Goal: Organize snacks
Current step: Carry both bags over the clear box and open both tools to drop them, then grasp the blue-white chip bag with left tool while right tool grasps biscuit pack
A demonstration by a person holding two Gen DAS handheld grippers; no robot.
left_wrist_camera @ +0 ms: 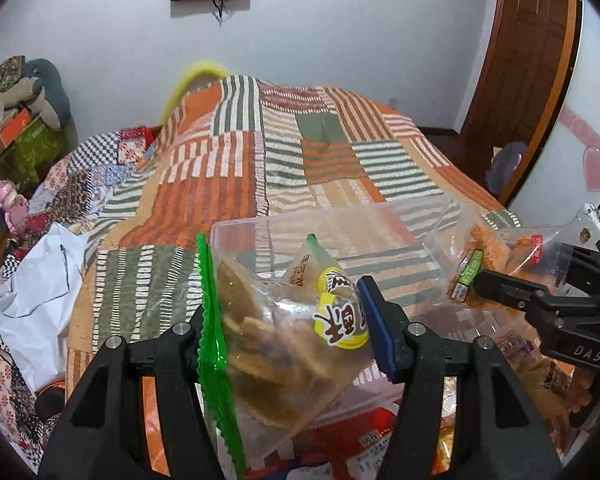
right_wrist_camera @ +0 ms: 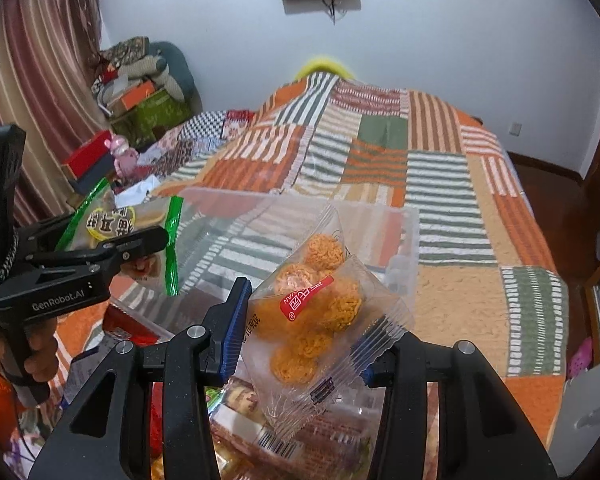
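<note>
My left gripper [left_wrist_camera: 286, 332] is shut on a clear biscuit packet [left_wrist_camera: 276, 344] with green edges and a yellow label, holding it at the near rim of a clear plastic box [left_wrist_camera: 260, 226]. My right gripper [right_wrist_camera: 304, 340] is shut on a clear packet of orange round snacks [right_wrist_camera: 312, 312], held above the box's [right_wrist_camera: 404, 240] near side. In the right wrist view the left gripper [right_wrist_camera: 152, 246] shows at the left with its biscuit packet [right_wrist_camera: 120, 220]. In the left wrist view the right gripper [left_wrist_camera: 482, 280] shows at the right with the orange snack packet [left_wrist_camera: 488, 248].
The box rests on a bed with an orange, green and white patchwork blanket [left_wrist_camera: 284, 152]. Several loose snack packets [right_wrist_camera: 300, 436] lie under both grippers. A white plastic bag [left_wrist_camera: 32, 280] lies at the bed's left. Boxes and cushions [right_wrist_camera: 144, 92] are stacked by the curtain.
</note>
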